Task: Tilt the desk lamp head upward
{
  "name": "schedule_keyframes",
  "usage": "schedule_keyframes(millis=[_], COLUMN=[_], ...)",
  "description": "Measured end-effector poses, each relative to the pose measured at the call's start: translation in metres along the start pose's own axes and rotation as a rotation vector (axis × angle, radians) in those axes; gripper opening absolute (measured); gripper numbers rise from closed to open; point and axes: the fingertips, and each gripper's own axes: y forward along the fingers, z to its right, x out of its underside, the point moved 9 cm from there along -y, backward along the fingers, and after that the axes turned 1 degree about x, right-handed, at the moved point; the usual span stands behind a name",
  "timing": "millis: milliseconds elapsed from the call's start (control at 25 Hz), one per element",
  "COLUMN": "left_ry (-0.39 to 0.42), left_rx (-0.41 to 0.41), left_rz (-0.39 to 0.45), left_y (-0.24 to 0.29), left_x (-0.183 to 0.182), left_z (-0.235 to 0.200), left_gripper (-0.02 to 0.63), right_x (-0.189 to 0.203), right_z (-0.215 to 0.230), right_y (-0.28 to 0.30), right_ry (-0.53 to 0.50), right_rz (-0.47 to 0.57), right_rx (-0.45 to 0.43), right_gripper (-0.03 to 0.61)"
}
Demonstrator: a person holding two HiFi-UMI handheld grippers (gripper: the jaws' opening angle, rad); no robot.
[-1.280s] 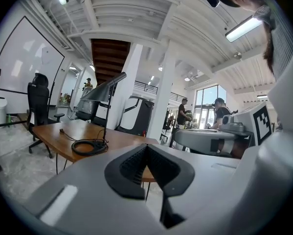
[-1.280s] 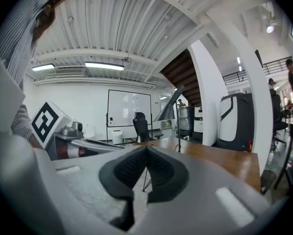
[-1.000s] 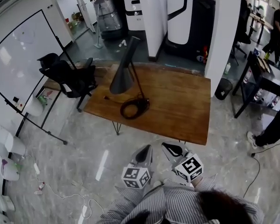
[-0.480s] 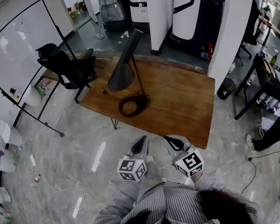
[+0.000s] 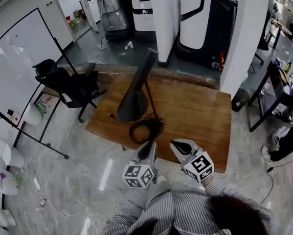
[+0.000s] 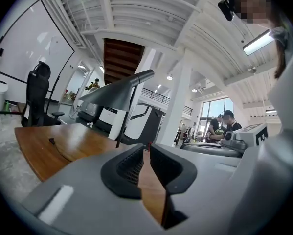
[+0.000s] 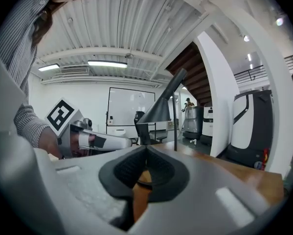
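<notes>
Task not begun. The desk lamp [image 5: 145, 102] stands untouched on the wooden counter [image 5: 197, 114], with its base and coiled cord [image 5: 145, 129] close to the near edge, toward the left corner. The lamp head [image 5: 133, 105], a dark cone, slopes down with its wide mouth aimed at the counter's left side, so no upward tilt shows. Both claws hover off the near edge, short of the lamp, touching nothing. Left claw [image 6: 147, 153]: jaws opening, thin gap, nothing between them. Right claw [image 7: 145, 153]: jaws closed tip to tip, empty. Judged remaining: everything, meaning reach in over the near edge, take hold of the lamp head, swing it up, let go
</notes>
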Motion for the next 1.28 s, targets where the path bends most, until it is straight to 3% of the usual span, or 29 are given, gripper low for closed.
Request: schedule_keyframes(millis=[240, 520, 1000, 1280], left_ry=[0.009, -0.036, -0.111, -0.158], left_rx=[0.067, 0.082, 0.052, 0.056], left_rz=[-0.033, -0.034, 0.122, 0.169], left_y=[0.038, 0.061, 0.08, 0.088], left_x=[-0.017, -0.026, -0.048, -0.048], left_z=[-0.039, -0.063, -0.066, -0.069], left_gripper=[0.071, 0.127, 0.135, 0.137], right_x=[-0.004, -0.003, 0.008, 0.014], right_z=[0.027, 0.055, 0.101, 0.108], right_y=[0.052, 0.092, 0.162, 0.195], right_ry=[-0.03, -0.044, -0.072, -0.068], right_rz=[-0.016, -0.07, -0.174, -0.201], right_rx=[0.059, 0.089, 0.041, 0.02], right_gripper=[0.006, 0.051, 0.067, 0.067])
